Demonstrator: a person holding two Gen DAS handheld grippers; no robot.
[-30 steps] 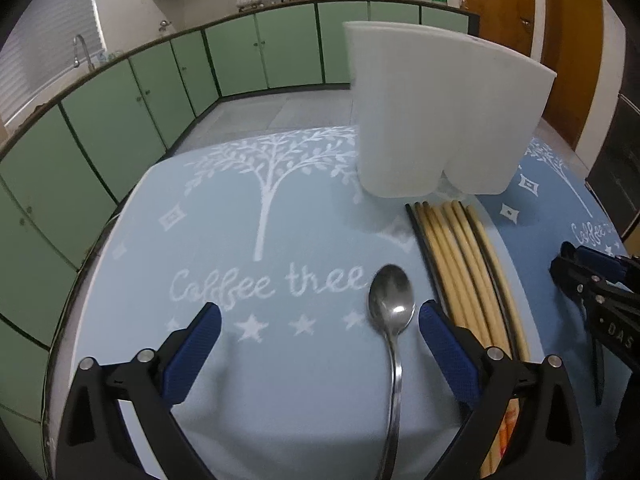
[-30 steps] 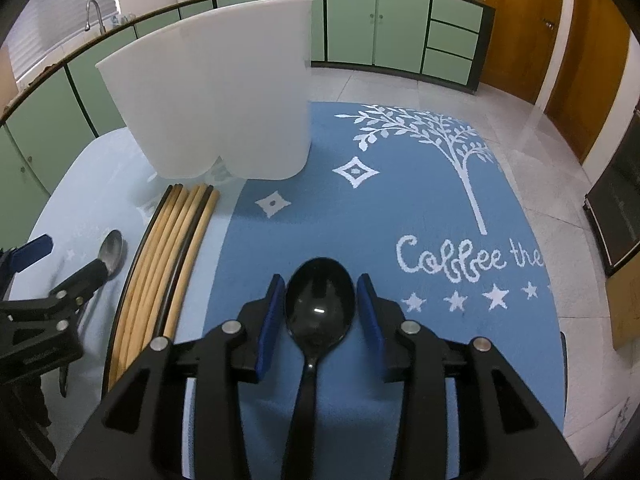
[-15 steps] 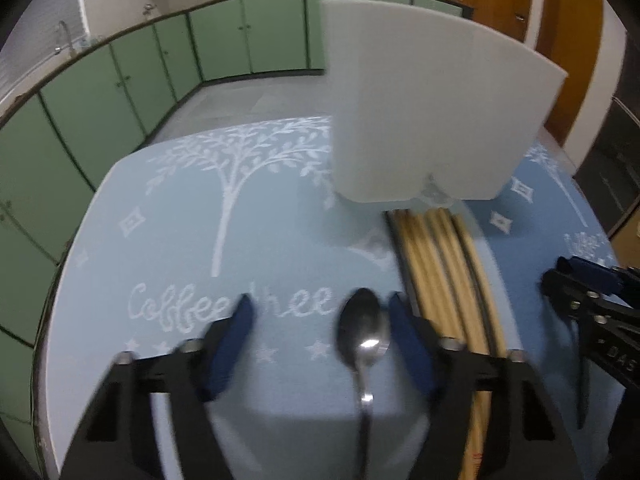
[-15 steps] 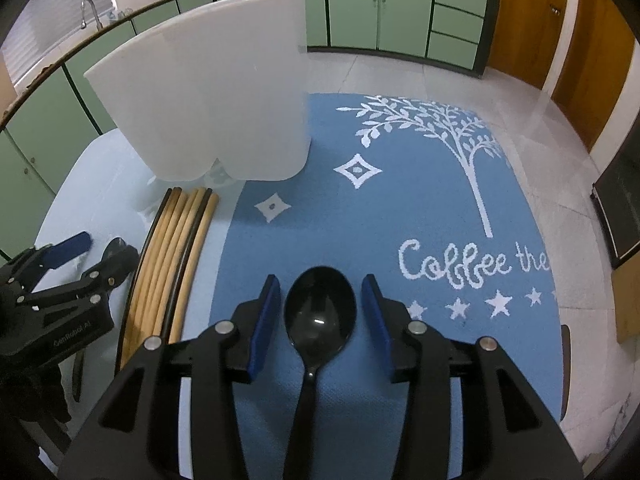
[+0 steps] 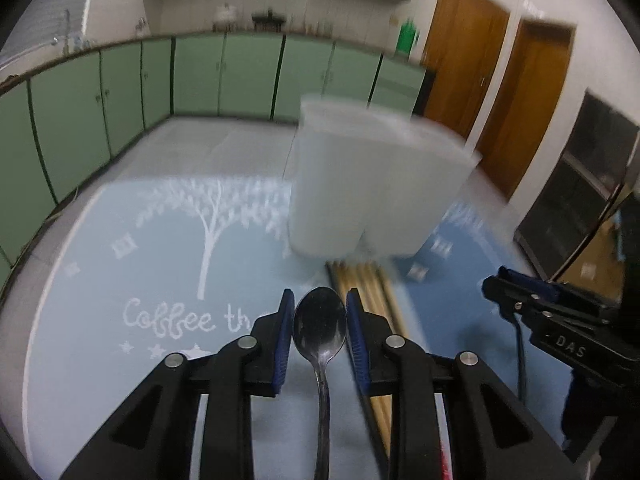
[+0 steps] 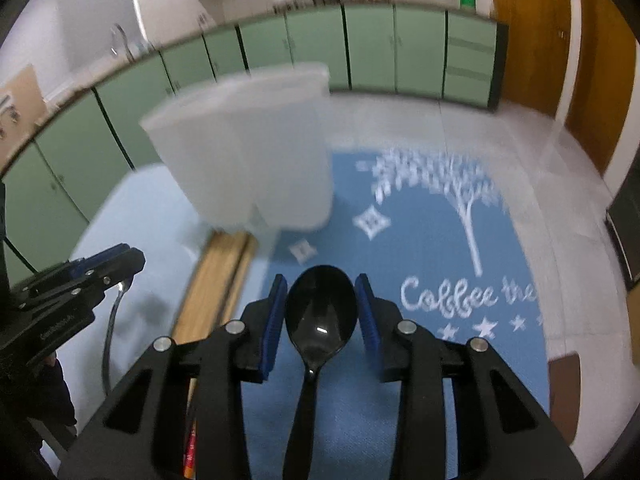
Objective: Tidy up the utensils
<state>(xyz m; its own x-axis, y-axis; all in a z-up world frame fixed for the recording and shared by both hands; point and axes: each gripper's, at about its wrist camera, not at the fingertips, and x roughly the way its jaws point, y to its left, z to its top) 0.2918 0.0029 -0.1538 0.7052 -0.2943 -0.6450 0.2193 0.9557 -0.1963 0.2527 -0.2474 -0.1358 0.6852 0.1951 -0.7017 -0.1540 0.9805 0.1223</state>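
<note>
Two blue tree-print mats (image 6: pixel 420 360) before green kitchen cabinets (image 5: pixel 248 76)

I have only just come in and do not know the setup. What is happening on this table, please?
A person is sorting utensils with a claw in each hand. The left claw has just been closing on a metal spoon; its pads now sit at the bowl's sides. The right claw has closed further around a black spoon. Ahead stands a white holder, with a bundle of chopsticks lying on the blue tablecloth in front of it. Neither spoon is in the holder yet.
</note>
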